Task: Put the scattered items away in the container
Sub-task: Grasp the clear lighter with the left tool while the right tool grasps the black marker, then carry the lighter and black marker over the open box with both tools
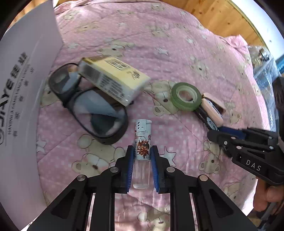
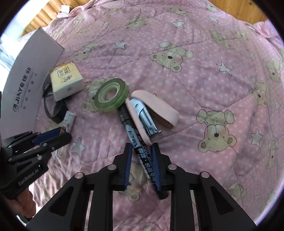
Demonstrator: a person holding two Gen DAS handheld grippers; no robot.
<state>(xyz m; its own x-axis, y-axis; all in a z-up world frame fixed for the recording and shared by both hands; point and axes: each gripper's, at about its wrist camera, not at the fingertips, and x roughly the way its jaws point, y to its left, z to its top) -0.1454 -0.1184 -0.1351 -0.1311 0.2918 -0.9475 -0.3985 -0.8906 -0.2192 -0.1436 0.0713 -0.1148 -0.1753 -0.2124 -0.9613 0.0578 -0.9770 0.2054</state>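
Note:
A white lighter (image 1: 142,140) with a cartoon print and a clear base lies on the pink bear-print quilt (image 1: 159,44). My left gripper (image 1: 142,147) is shut on its sides. A black marker (image 2: 136,144) runs slantwise between the fingers of my right gripper (image 2: 142,144), which stands open around it. The marker's far end lies under a green tape roll (image 2: 111,97) and beside a pink stapler (image 2: 152,113). The white printed box (image 1: 23,88) rises at the left. Black glasses (image 1: 88,110) lie partly under a yellow pack (image 1: 113,78).
Seen from the left wrist view, the right gripper (image 1: 212,134) reaches in from the right, with a hand (image 1: 264,199) on its handle. Wooden panelling (image 1: 221,16) borders the quilt at the back. The quilt's right half (image 2: 221,80) holds no objects.

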